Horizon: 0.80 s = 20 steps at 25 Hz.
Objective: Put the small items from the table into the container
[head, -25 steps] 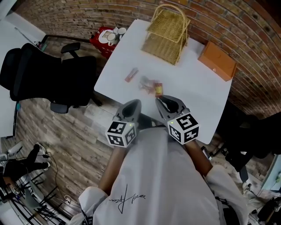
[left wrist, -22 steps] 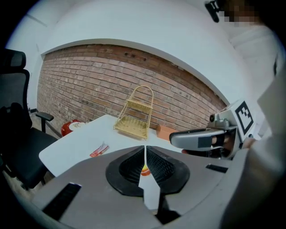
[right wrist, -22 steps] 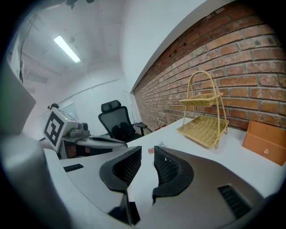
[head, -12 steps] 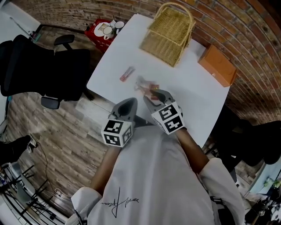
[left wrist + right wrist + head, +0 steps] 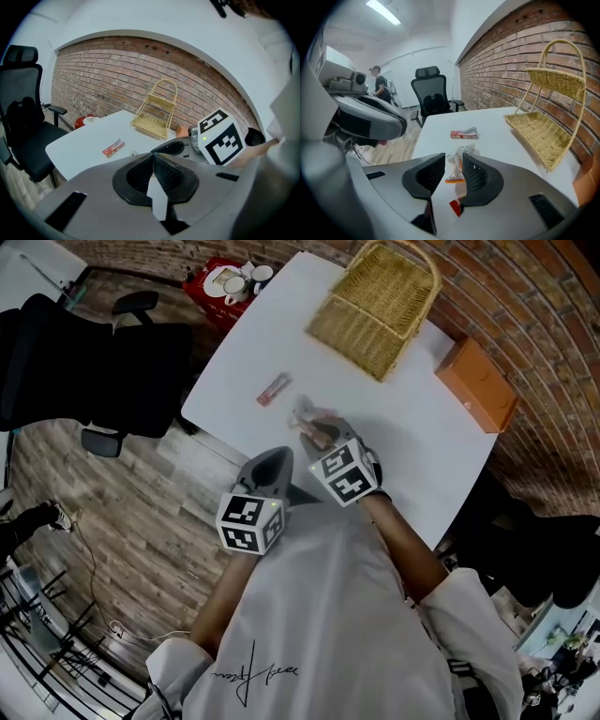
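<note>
A flat orange rectangular box [image 5: 476,385] is set near the white desk's [image 5: 427,451] corner. A black office chair [image 5: 84,362] is placed beside the desk, and a red box holding white cups [image 5: 223,284] is seen beyond its edge.

Right gripper [image 5: 453,158] lower, jaws now apart

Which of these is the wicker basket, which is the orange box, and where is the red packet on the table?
wicker basket [image 5: 375,313], head view, on its woven body.
orange box [image 5: 477,385], head view, on its top face.
red packet [image 5: 274,389], head view, on its middle.
</note>
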Available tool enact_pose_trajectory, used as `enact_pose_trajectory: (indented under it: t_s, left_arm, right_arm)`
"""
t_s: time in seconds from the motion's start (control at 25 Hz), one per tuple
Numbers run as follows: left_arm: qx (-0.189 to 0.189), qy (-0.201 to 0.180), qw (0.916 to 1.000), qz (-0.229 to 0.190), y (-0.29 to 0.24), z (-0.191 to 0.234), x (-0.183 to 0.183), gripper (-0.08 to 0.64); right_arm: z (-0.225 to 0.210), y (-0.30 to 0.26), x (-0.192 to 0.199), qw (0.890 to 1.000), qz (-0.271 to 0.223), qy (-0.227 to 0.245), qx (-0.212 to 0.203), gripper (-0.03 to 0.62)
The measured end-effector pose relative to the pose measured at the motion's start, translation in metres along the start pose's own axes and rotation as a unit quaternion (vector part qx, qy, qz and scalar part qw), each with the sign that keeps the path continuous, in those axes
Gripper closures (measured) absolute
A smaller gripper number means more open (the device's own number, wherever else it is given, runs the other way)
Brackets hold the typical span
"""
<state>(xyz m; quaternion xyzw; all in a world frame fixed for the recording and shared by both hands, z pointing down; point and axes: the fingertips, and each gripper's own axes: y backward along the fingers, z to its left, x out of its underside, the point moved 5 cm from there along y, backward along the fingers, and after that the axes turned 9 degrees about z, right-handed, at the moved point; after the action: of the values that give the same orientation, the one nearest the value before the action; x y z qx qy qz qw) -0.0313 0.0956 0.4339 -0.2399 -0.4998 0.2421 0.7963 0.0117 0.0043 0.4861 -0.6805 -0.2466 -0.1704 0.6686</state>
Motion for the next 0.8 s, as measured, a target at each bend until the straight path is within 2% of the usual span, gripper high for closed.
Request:
enact_pose_trajectory:
  t_s: [0.36,0.8]
  left_arm:
    - [-0.001,0.019,0.9997,0.012,-0.004,0.004,0.005,0.549]
    - [0.000,0.037,0.9991,0.023,-0.008,0.010,0.007,0.549]
  right_arm:
    - [-0.002,-0.020,0.002,1.000,0.024,0.010,-0.009,0.483]
    - [-0.003,-0.034,0.003,0.998,0.049,0.024,0.006,0.483]
